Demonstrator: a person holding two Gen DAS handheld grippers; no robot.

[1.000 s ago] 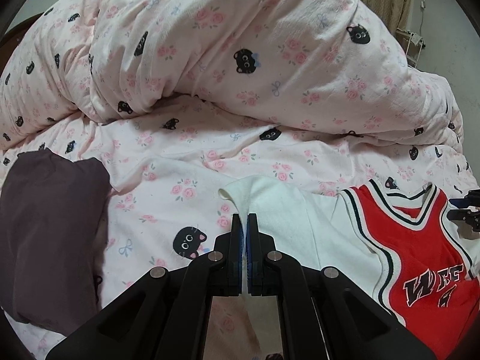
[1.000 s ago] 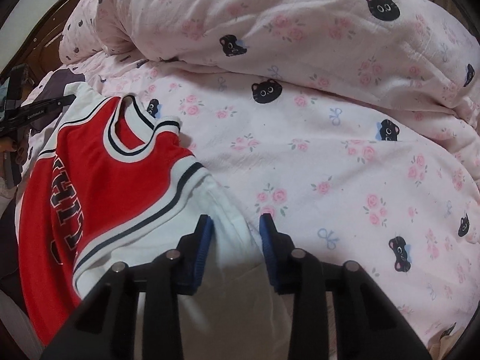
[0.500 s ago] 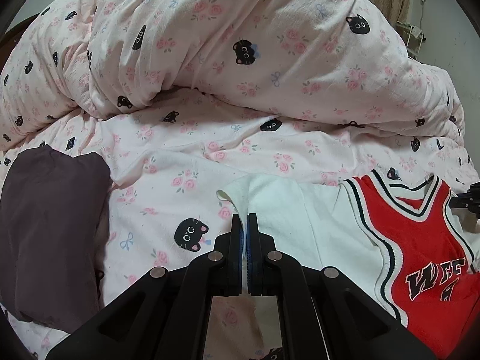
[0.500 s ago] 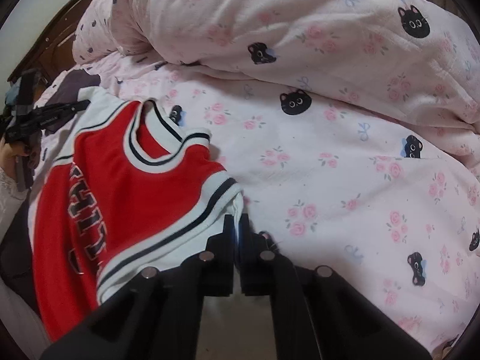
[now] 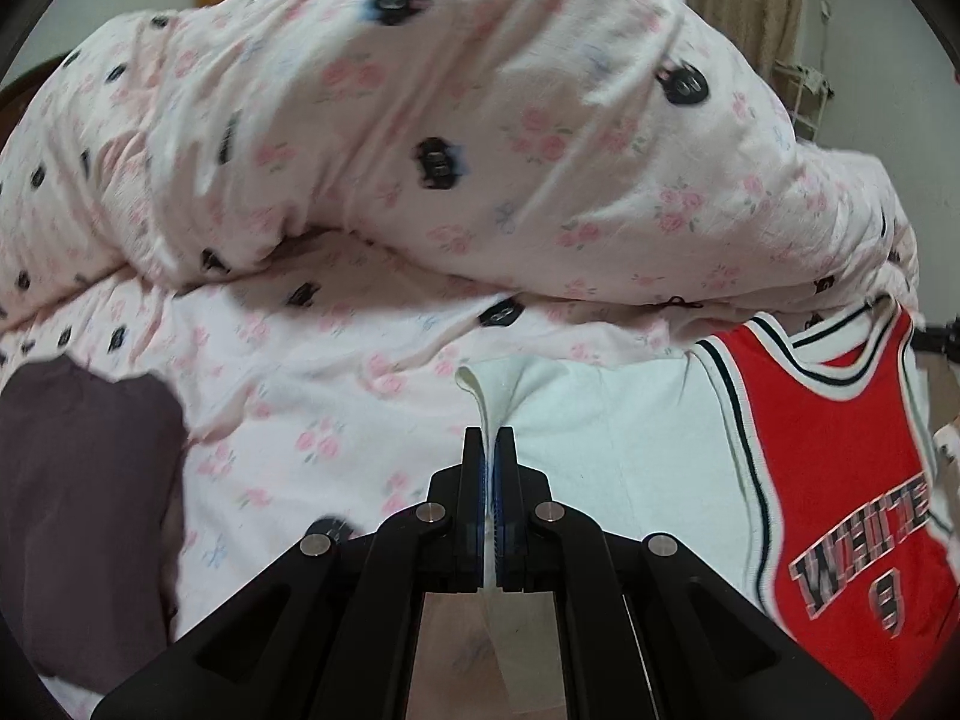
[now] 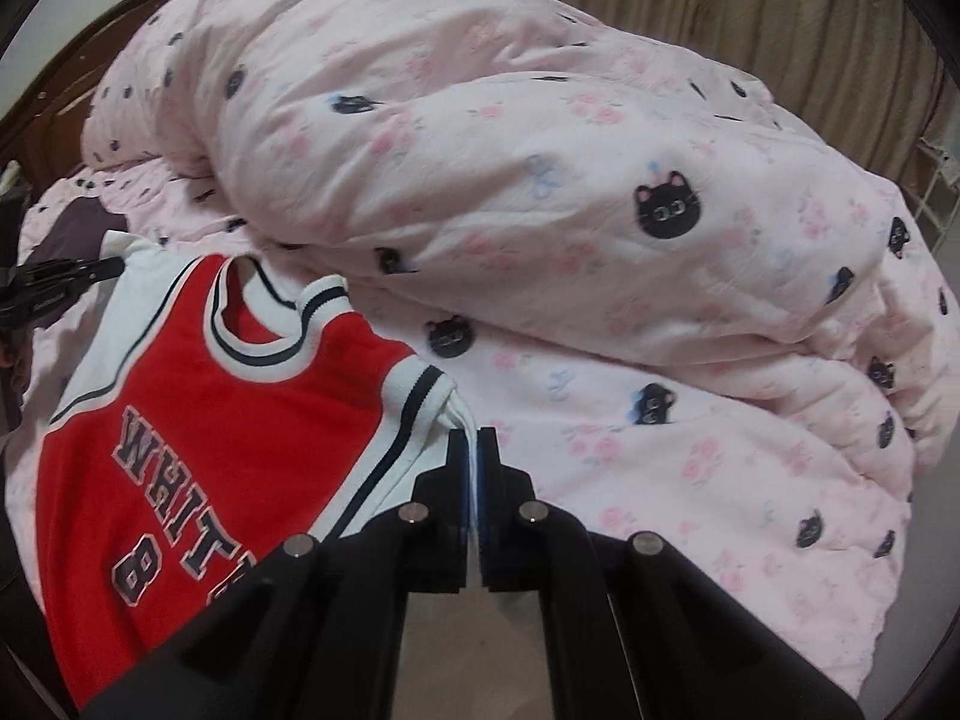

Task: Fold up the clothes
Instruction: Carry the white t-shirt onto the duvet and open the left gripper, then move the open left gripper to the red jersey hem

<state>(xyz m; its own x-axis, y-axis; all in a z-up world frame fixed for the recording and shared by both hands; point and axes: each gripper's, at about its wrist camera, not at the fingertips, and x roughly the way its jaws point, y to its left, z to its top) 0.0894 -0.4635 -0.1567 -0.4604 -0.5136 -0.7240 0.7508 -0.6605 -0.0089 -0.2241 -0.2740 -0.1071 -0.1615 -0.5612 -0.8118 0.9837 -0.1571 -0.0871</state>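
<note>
A white T-shirt with a red jersey print (image 5: pixel 840 480) hangs stretched between my two grippers above the bed. My left gripper (image 5: pixel 491 450) is shut on the edge of one white sleeve (image 5: pixel 600 438), which bunches up between the pads. In the right wrist view the red print (image 6: pixel 210 420) shows dark letters and a number, and my right gripper (image 6: pixel 474 450) is shut on the other white sleeve edge (image 6: pixel 456 411). The left gripper (image 6: pixel 111 267) appears far left in that view, pinching the shirt's far corner.
A bulky pink duvet with black cat faces (image 5: pixel 480 150) is heaped across the back of the bed (image 6: pixel 600 210). A dark purple garment (image 5: pixel 78 510) lies at the left on the pink sheet (image 5: pixel 300 408). Beige curtains (image 6: pixel 780 18) hang behind.
My right gripper closed on the white sleeve edge and rose with it. Both grippers have lifted the shirt, which now hangs taut between them.
</note>
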